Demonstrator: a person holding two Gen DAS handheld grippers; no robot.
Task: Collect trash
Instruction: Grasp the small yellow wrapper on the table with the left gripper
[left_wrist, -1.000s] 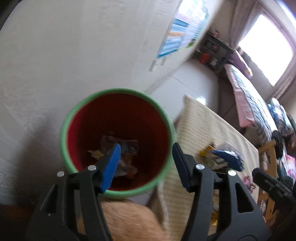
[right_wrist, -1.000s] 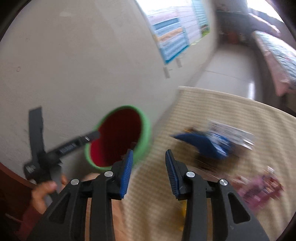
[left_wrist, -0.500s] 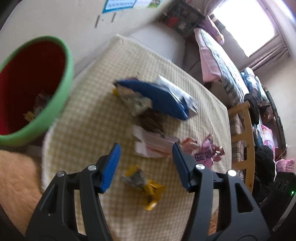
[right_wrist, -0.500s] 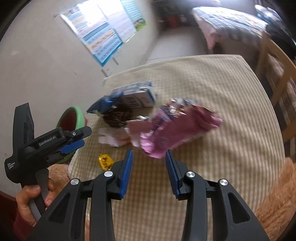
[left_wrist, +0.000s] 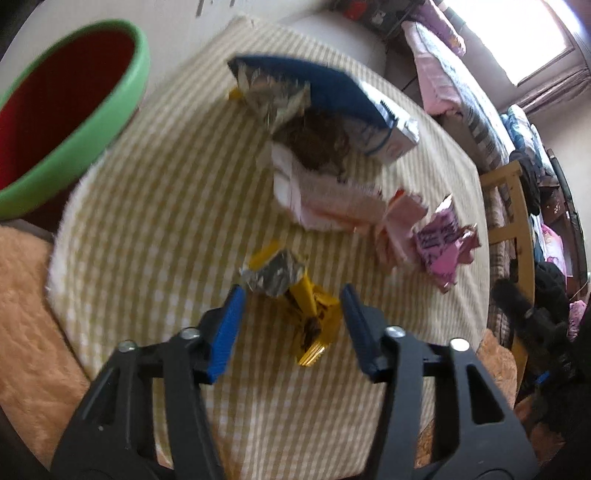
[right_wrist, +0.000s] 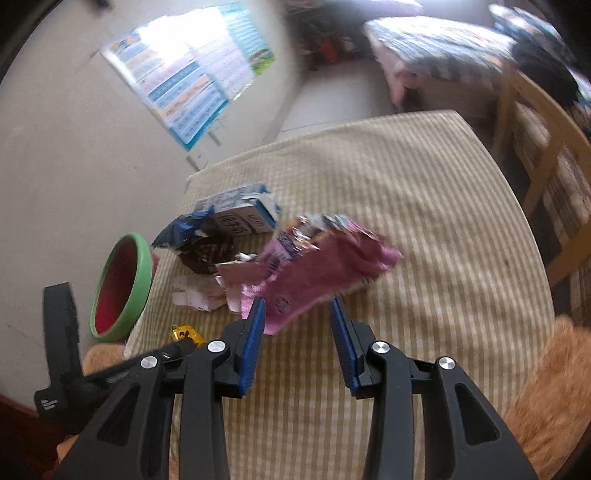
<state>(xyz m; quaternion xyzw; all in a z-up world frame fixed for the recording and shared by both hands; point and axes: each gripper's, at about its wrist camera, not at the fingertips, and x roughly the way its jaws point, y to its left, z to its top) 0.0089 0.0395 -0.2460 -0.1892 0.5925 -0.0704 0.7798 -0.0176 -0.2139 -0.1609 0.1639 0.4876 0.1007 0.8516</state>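
The left tool (left_wrist: 290, 325), its jaws just narrowing but not yet pinching, straddles the yellow wrapper (left_wrist: 295, 295) on the desk (left_wrist: 155, 206). Right tool (right_wrist: 295, 332) hangs open by the pink bag (right_wrist: 321, 266). Next, I judge: pinch, carry to the bin (left_wrist: 74, 110).

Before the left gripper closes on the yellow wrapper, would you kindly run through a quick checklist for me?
1. Yellow wrapper between the left gripper jaws, which have just been closing: ok.
2. Pads pressing on it: not ok, gaps show.
3. Wrapper apart from the pink packet: ok.
4. Bin open, at the table edge: ok.
5. Right gripper holding nothing: ok.
6. Room left in the bin: cannot tell.
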